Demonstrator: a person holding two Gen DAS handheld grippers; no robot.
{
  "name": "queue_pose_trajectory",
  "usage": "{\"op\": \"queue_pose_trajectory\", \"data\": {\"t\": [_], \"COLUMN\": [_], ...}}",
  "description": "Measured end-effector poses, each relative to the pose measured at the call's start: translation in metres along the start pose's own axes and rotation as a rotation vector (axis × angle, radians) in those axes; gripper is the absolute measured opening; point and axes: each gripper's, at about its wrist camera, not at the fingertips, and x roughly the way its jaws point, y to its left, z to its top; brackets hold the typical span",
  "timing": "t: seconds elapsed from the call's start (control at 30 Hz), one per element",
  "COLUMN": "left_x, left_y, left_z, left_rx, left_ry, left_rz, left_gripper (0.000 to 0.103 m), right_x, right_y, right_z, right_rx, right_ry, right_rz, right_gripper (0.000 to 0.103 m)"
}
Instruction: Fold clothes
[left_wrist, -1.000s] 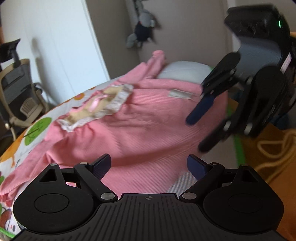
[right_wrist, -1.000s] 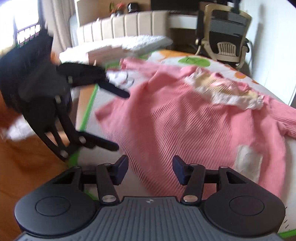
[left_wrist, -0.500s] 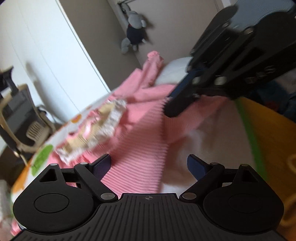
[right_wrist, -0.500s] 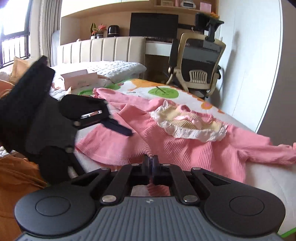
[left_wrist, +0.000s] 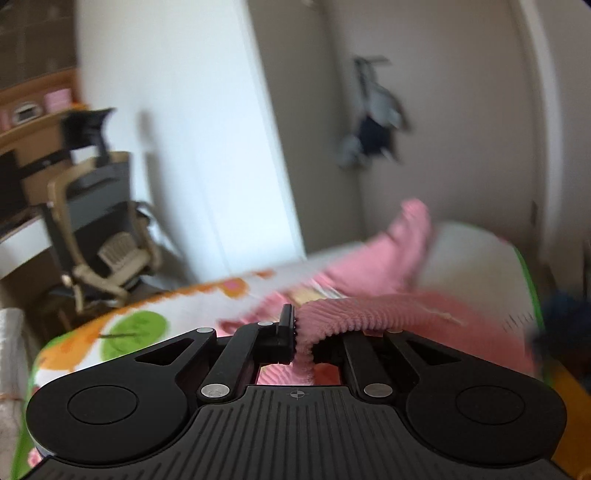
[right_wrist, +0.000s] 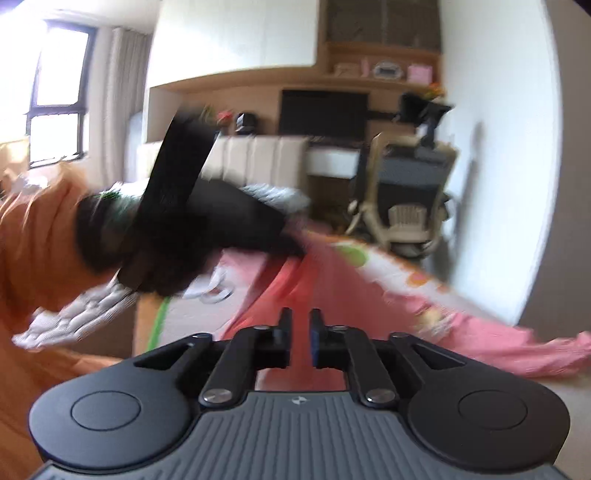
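Over the patterned bed (left_wrist: 147, 325), you are pinching the ribbed hem of the pink top (left_wrist: 369, 306) in the left gripper (left_wrist: 295, 339); the garment is stretching ahead and rightward, sleeve toward the far edge. The right gripper (right_wrist: 300, 339) is nearly pressed together, though blur is hiding whether it is gripping cloth. Only its view is showing the left gripper's body and the lifted fabric between them.

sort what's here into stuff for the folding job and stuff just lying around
For the job:
pink sweater
left gripper, shut on its hem
right gripper, nearly shut on the fabric
bed

Lying about:
office chair
hanging plush toy
monitor
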Motion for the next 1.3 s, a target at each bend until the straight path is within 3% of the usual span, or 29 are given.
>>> {"op": "queue_pose_trajectory", "data": {"t": [0.1,0.2,0.27,0.3,0.33,0.37,0.43,0.5,0.57,0.6,0.67,0.77,0.83,0.9,0.93,1.03,1.17,1.3], "left_x": [-0.005,-0.004,-0.002,-0.001,-0.002,-0.004,-0.009,-0.016,-0.022,-0.023,-0.021,-0.008,0.007,0.023,0.03,0.037,0.031,0.022], "left_y": [0.007,0.009,0.008,0.008,0.006,0.005,0.003,0.003,-0.004,-0.011,-0.028,-0.054,-0.065,-0.074,-0.072,-0.056,-0.017,-0.003], "left_z": [0.007,0.004,0.003,0.002,0.0,-0.004,-0.012,-0.02,-0.029,-0.034,-0.043,-0.056,-0.061,-0.065,-0.065,-0.054,-0.026,-0.009], "left_rx": [-0.012,0.0,0.005,0.009,0.015,0.024,0.046,0.076,0.138,0.178,0.266,0.4,0.449,0.477,0.454,0.321,0.09,0.056], "left_ry": [-0.016,-0.007,0.007,0.015,0.021,0.027,0.037,0.053,0.067,0.072,0.082,0.084,0.093,0.107,0.123,0.127,0.101,0.056], "left_rz": [0.016,0.008,-0.012,-0.025,-0.04,-0.057,-0.097,-0.147,-0.185,-0.191,-0.182,-0.12,-0.052,0.001,0.004,-0.012,-0.056,-0.036], "left_gripper": [0.007,0.007,0.007,0.007,0.009,0.013,0.017,0.028,0.052,0.055,0.068,0.079,0.072,0.038,0.009,0.006,0.006,0.006], "right_x": [0.036,0.065,0.08,0.084,0.087,0.087,0.078,0.061,0.043,0.037,0.03,0.029,0.027,0.033,0.035,0.044,0.056,0.068], "right_y": [0.015,0.028,0.034,0.035,0.034,0.029,0.019,0.008,-0.004,-0.008,-0.01,-0.004,-0.001,0.002,0.003,0.007,0.013,0.018], "right_z": [-0.021,-0.035,-0.042,-0.044,-0.044,-0.042,-0.032,-0.017,0.001,0.008,0.019,0.03,0.031,0.023,0.019,0.006,-0.011,-0.028], "right_rx": [-0.008,-0.102,-0.155,-0.173,-0.174,-0.166,-0.154,-0.15,-0.147,-0.152,-0.169,-0.205,-0.225,-0.215,-0.208,-0.189,-0.164,-0.138], "right_ry": [0.13,0.197,0.222,0.223,0.227,0.218,0.177,0.108,0.046,0.026,-0.004,-0.024,-0.027,0.001,0.017,0.063,0.124,0.186], "right_rz": [0.018,-0.012,-0.027,-0.031,-0.03,-0.044,-0.09,-0.152,-0.205,-0.217,-0.227,-0.206,-0.185,-0.167,-0.157,-0.129,-0.092,-0.055], "right_gripper": [0.024,0.04,0.041,0.038,0.015,0.0,0.0,0.0,0.0,0.0,0.0,0.0,0.0,0.0,0.0,0.001,0.016,0.016]}}
